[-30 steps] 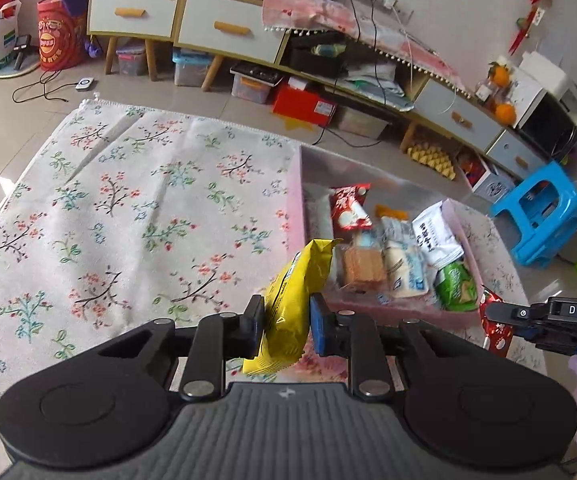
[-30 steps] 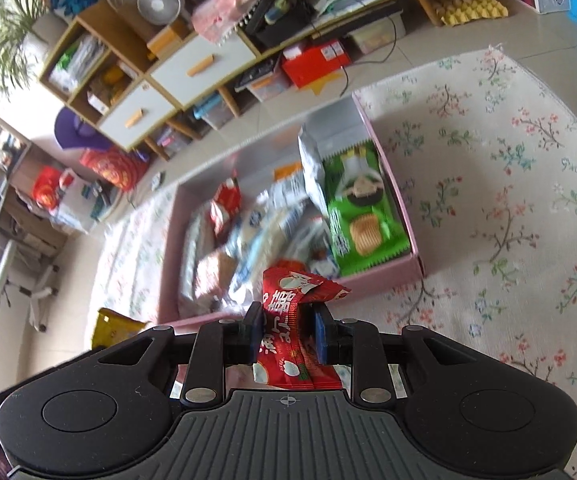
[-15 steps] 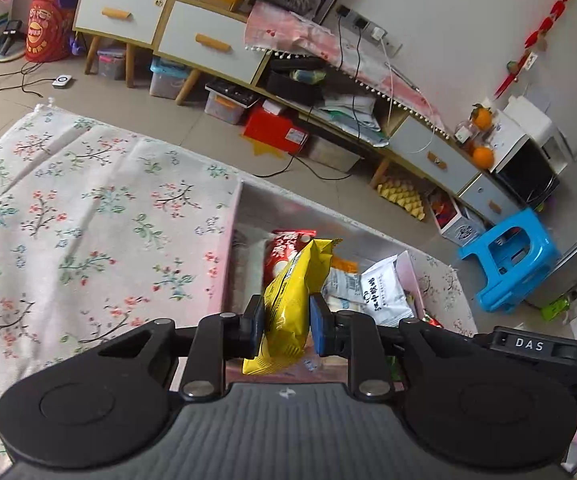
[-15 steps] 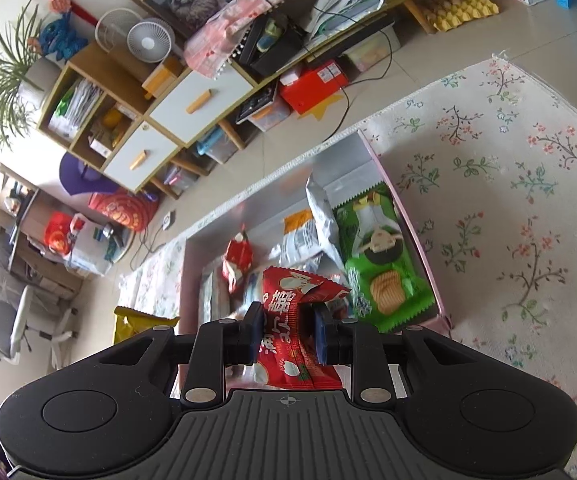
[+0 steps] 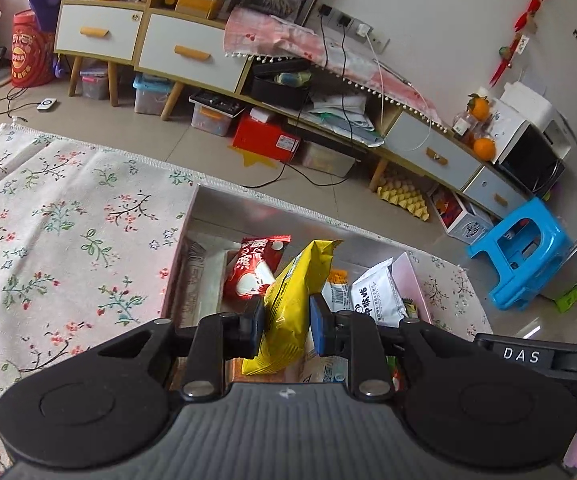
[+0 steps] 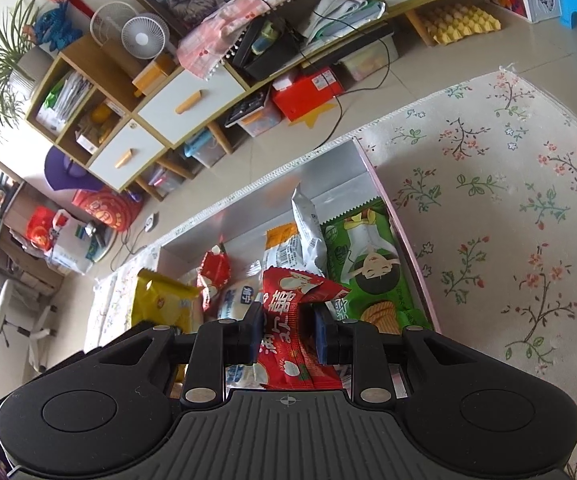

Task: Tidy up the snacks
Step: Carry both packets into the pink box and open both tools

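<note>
My left gripper (image 5: 286, 326) is shut on a yellow snack packet (image 5: 294, 300), held upright over the near end of the pink storage box (image 5: 174, 264). Inside that box lie several snacks, among them a red packet (image 5: 254, 264) and a white packet (image 5: 374, 292). My right gripper (image 6: 286, 334) is shut on a red snack packet (image 6: 288, 340) above the same pink box (image 6: 404, 240), whose green chip bag (image 6: 368, 268) lies along its right wall. The yellow packet (image 6: 164, 300) shows at the left of the right wrist view.
The box sits on a floral rug (image 5: 60, 232) on a tiled floor. Behind it runs a low cabinet (image 5: 192, 56) with drawers, cables and a red carton (image 5: 266, 140). A blue stool (image 5: 522, 256) stands at the right. The other gripper's body (image 5: 528, 356) is close on the right.
Both grippers have moved forward over the pink box with their packets still held. The box now lies directly beneath them and the far wall fills more of the left view.
</note>
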